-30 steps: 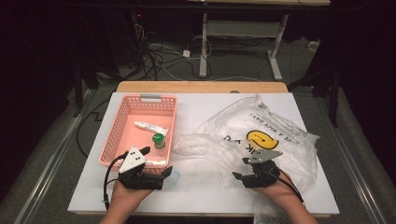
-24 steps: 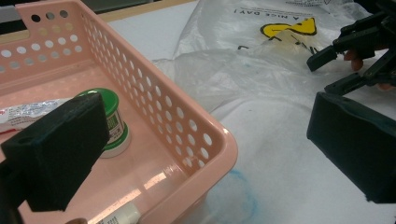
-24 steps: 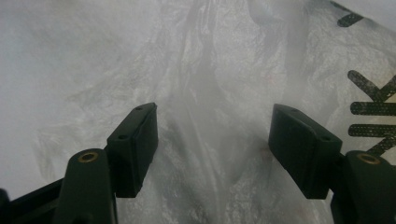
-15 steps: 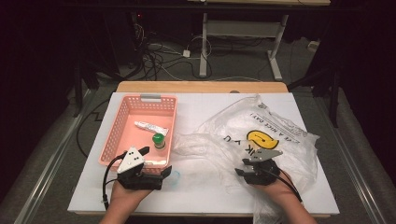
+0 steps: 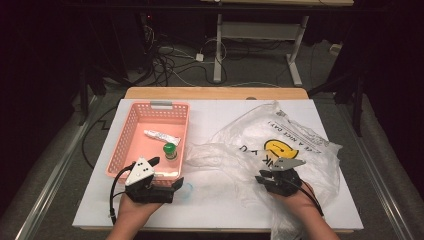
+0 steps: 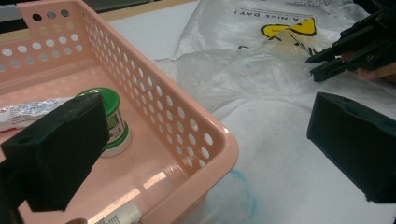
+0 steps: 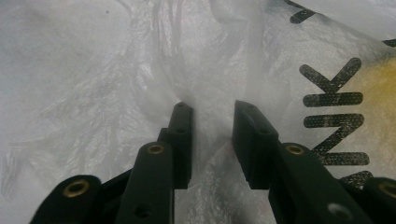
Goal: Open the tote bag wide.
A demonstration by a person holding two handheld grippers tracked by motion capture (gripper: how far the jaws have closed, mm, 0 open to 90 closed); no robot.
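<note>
A pink perforated basket (image 5: 150,111) lies at the table's left and holds a green-capped bottle (image 5: 170,150) and a white tube (image 5: 161,137). My left gripper (image 5: 166,172) is open wide at the basket's near right corner. In the left gripper view one pad sits over the basket (image 6: 224,140) near the bottle (image 6: 112,121) and the other is outside it. A crumpled clear plastic bag (image 5: 280,135) with a yellow smiley lies to the right. My right gripper (image 5: 261,175) rests on the bag. Its jaws have just been closing and stand narrowly apart (image 7: 212,114), with a fold of bag (image 7: 93,70) between them.
A second white tube (image 6: 116,217) lies along the basket's near wall. A faint blue stain (image 6: 238,196) marks the white table just outside the basket. The table's wooden far edge (image 5: 215,93) borders a dark floor with cables.
The right gripper's jaws have drawn closer together over the bag. Both hands have stayed almost where they were.
</note>
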